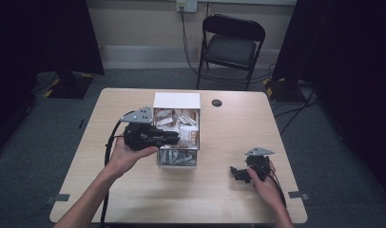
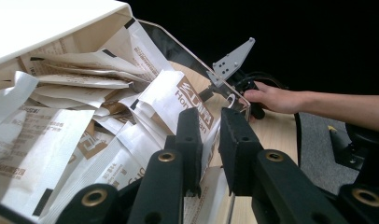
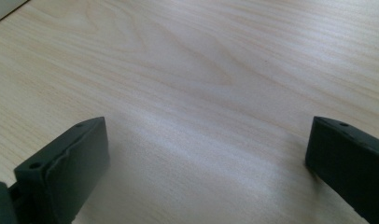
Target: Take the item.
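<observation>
High view: folding chair [image 1: 232, 45] stands beyond table [image 1: 134, 190] and sachet box [image 1: 177, 100].

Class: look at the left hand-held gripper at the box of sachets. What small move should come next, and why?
Probably close the left hand-held gripper a little more, then lift. Its jaws stand close together with a white sachet between them at the clear box, but a slight gap shows, so the hold may not be firm. The right hand-held gripper rests open on the table.
</observation>
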Demonstrator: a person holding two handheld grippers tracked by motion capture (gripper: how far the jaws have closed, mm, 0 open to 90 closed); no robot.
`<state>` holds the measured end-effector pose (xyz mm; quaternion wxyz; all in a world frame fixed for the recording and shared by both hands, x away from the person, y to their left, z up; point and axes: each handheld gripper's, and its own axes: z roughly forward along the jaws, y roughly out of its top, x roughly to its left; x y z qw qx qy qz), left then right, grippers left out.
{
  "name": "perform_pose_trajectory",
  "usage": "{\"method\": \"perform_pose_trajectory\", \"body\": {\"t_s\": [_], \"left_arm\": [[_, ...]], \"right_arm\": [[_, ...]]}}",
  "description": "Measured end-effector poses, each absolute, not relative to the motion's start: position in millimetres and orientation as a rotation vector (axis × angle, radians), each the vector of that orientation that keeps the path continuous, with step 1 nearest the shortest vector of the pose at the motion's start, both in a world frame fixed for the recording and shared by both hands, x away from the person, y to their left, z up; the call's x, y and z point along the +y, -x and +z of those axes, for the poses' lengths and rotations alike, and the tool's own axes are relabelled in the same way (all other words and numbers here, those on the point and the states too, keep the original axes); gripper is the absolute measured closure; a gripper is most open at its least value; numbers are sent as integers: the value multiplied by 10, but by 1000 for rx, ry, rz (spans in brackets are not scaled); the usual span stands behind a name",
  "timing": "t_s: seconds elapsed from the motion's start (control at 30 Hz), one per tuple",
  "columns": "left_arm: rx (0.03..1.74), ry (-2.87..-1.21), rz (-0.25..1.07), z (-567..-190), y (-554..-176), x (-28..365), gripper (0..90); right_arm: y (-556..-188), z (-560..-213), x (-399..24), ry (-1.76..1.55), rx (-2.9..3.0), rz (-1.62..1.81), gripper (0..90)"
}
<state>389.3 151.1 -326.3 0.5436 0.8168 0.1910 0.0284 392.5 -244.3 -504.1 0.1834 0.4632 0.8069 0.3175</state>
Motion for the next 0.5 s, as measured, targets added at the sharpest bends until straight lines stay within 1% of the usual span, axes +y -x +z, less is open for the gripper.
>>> {"method": "perform_pose_trajectory", "body": {"t_s": [0.2, 0.43, 0.5], "left_arm": [[447, -1960, 65, -3287, -3895, 1475, 745], [447, -1979, 68, -3305, -3901, 1470, 746], [447, -1979, 66, -3310, -3903, 1476, 761]], "right_arm": [[-3925, -5041, -2443, -1306, 2276, 895, 0], [-3925, -5041, -2443, -1306, 2276, 895, 0], [-3925, -5041, -2443, -1306, 2276, 896, 0]]}}
